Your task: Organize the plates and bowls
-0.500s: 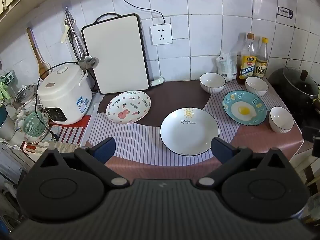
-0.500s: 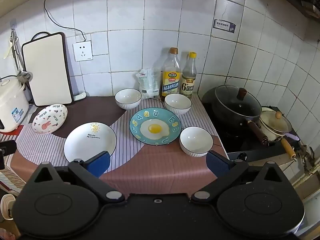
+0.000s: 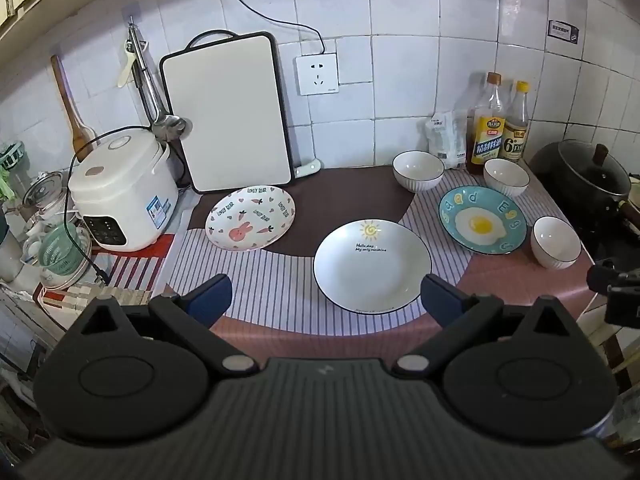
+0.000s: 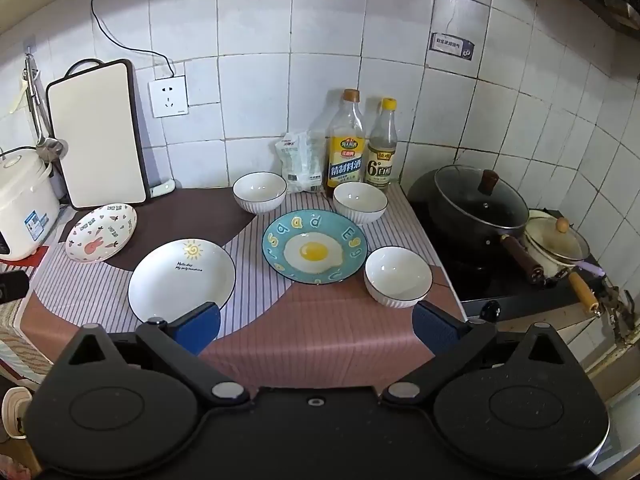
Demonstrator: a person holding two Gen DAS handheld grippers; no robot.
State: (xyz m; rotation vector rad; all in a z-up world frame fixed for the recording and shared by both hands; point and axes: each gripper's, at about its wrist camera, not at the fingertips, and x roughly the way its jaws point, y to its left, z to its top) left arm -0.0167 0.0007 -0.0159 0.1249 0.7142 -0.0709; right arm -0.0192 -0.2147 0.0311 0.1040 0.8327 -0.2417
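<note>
Three plates lie on the counter: a rabbit plate (image 3: pixel 250 217) (image 4: pixel 101 232) at the left, a white sun plate (image 3: pixel 372 266) (image 4: pixel 182 279) in the middle, a blue egg plate (image 3: pixel 482 219) (image 4: pixel 314 251) at the right. Three white bowls stand around the egg plate: one far left (image 3: pixel 417 170) (image 4: pixel 259 192), one behind (image 3: pixel 506 176) (image 4: pixel 360 201), one right (image 3: pixel 555 241) (image 4: pixel 398 276). My left gripper (image 3: pixel 326 300) is open and empty before the sun plate. My right gripper (image 4: pixel 316 326) is open and empty before the egg plate.
A rice cooker (image 3: pixel 122 192) and a cutting board (image 3: pixel 226 112) stand at the left. Two bottles (image 4: pixel 362 144) and a bag (image 4: pixel 302 162) stand by the wall. A lidded wok (image 4: pixel 480 200) and a small pot (image 4: pixel 556 242) sit on the stove at the right.
</note>
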